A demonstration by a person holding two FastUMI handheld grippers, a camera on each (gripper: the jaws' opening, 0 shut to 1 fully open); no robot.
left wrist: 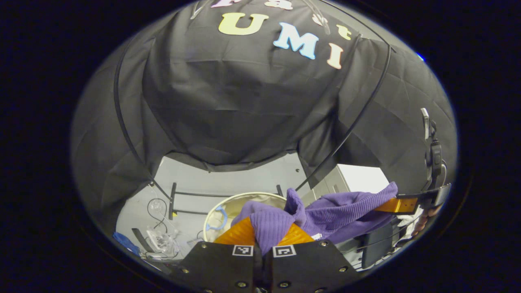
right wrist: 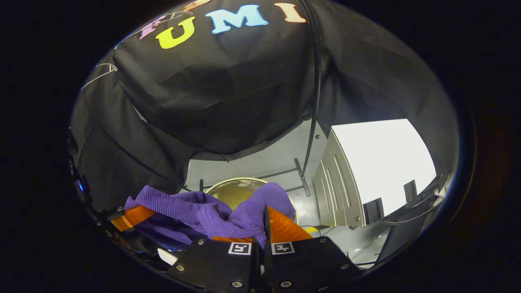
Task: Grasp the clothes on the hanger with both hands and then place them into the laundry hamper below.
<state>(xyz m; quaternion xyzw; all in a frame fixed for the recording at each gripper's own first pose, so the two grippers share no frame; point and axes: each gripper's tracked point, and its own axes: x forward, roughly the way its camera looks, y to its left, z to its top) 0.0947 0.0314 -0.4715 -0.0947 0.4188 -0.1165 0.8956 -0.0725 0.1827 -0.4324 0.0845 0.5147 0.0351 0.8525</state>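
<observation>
i have the purple ribbed knit garment [left wrist: 325, 213] stretched between both grippers, held in the air above the laundry hamper [left wrist: 228, 209]. in the left gripper view my left gripper [left wrist: 264, 236] is clamped narrow, both fingers pressed on a bunched fold of the knit that rises between them. farther right in that view the right gripper [left wrist: 401, 204] grips the other end of the cloth, a hand [left wrist: 423, 219] behind it.

in the right gripper view my right gripper [right wrist: 264, 228] is likewise closed tight on a fold of the garment [right wrist: 191, 209], and the left gripper [right wrist: 130, 218] pinches the far end at the left edge. the hamper [right wrist: 228, 187], round with a pale rim, stands on the grey floor [right wrist: 260, 165] just beyond the cloth, near a white cabinet [right wrist: 338, 191].
</observation>
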